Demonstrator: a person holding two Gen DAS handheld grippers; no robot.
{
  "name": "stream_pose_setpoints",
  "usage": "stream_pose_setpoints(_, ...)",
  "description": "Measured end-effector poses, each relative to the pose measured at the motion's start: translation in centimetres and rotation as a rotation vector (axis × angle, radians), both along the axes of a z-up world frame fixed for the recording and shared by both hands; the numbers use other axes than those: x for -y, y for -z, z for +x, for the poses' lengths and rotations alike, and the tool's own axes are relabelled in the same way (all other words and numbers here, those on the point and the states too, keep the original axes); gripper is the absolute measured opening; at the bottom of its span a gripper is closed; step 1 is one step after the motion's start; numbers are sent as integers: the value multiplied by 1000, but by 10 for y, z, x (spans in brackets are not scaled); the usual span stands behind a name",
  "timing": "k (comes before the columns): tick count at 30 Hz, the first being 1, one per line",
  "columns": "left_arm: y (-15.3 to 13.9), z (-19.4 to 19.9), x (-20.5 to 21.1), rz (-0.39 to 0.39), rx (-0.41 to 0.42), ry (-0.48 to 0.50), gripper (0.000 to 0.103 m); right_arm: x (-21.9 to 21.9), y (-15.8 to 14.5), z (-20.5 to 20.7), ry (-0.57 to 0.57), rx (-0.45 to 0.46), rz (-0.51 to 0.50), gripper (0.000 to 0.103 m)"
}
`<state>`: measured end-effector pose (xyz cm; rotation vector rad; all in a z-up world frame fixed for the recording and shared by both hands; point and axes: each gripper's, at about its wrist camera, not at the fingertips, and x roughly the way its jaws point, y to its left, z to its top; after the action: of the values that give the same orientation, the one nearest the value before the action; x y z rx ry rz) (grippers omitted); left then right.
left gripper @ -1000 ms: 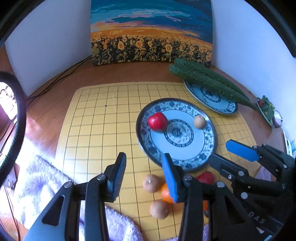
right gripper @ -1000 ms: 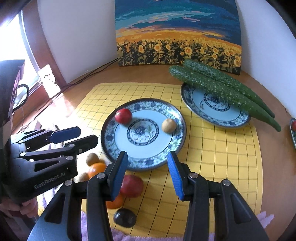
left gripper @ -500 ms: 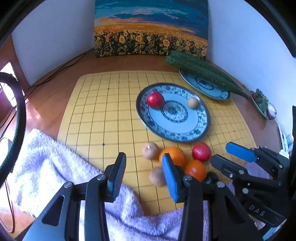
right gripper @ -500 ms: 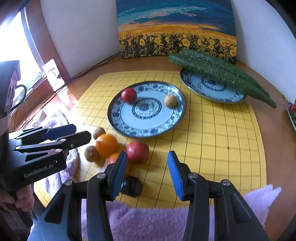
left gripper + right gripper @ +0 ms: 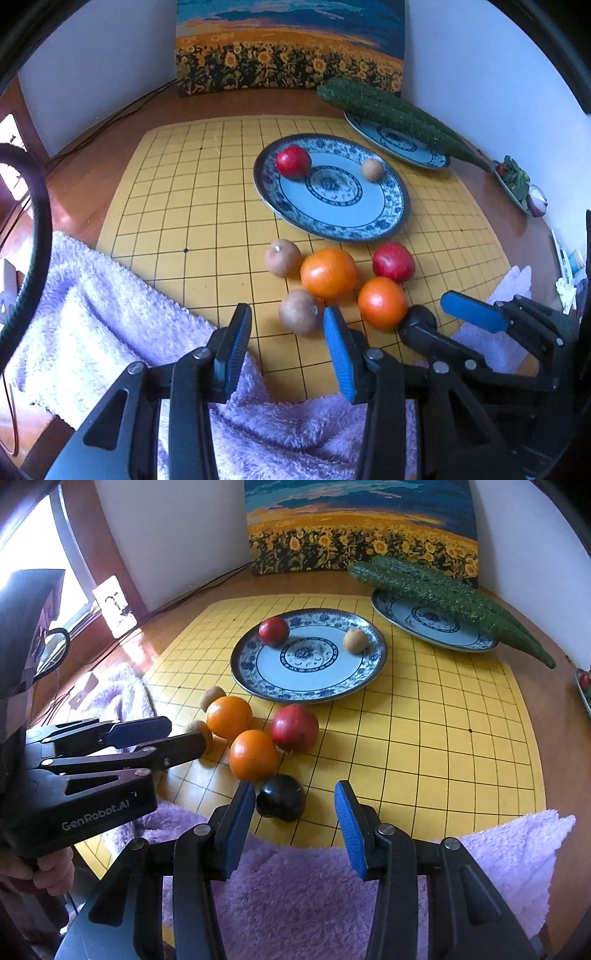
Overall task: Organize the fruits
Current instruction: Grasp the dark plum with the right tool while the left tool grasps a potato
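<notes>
A blue-patterned plate (image 5: 391, 218) (image 5: 373, 672) on the yellow grid mat holds a red apple (image 5: 293, 161) (image 5: 273, 630) and a small brown fruit (image 5: 372, 170) (image 5: 355, 641). In front of it lie two oranges (image 5: 328, 272) (image 5: 382, 302), a red apple (image 5: 393, 261) (image 5: 294, 728), two brown fruits (image 5: 283, 252) (image 5: 300, 311) and a dark plum (image 5: 280, 802). My left gripper (image 5: 287, 350) is open and empty just before the nearer brown fruit. My right gripper (image 5: 295, 821) is open and empty, close behind the plum.
A second plate (image 5: 436, 629) at the back right carries long green cucumbers (image 5: 450, 596). A purple towel (image 5: 332, 893) covers the mat's near edge. A sunflower painting (image 5: 288, 62) leans on the back wall. A small dish of vegetables (image 5: 515, 181) sits far right.
Both grippers have pulled back toward the near edge and risen. The towel and the whole fruit cluster have come into view. Both stayed open; no fruit moved.
</notes>
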<state>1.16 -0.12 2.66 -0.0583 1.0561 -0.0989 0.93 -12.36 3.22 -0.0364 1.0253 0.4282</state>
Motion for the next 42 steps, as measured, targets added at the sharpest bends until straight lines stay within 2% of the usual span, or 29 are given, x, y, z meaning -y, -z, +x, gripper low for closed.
stream_pose_setpoints(16, 12, 4, 3, 25, 13, 6, 43, -5, 9, -2, -23, 2, -2, 46)
stream_pose_setpoints(19, 12, 4, 4, 26, 22, 7, 43, -5, 9, -2, -26, 6, 1, 37)
stream_pose_setpoints(21, 11, 4, 3, 22, 24, 4, 40, -6, 9, -2, -37, 4, 8, 31)
stream_pose_setpoints(24, 11, 4, 1, 17, 27, 1, 29, -6, 10, -2, -41, 9, 10, 31)
stream_pose_setpoints(30, 11, 1, -1, 7, 27, 3, 27, -5, 7, -3, -37, 9, 20, 31)
stream_pose_setpoints(42, -18, 1, -3, 17, 89, -13, 27, 11, -12, 8, 0, 54, 33, 31)
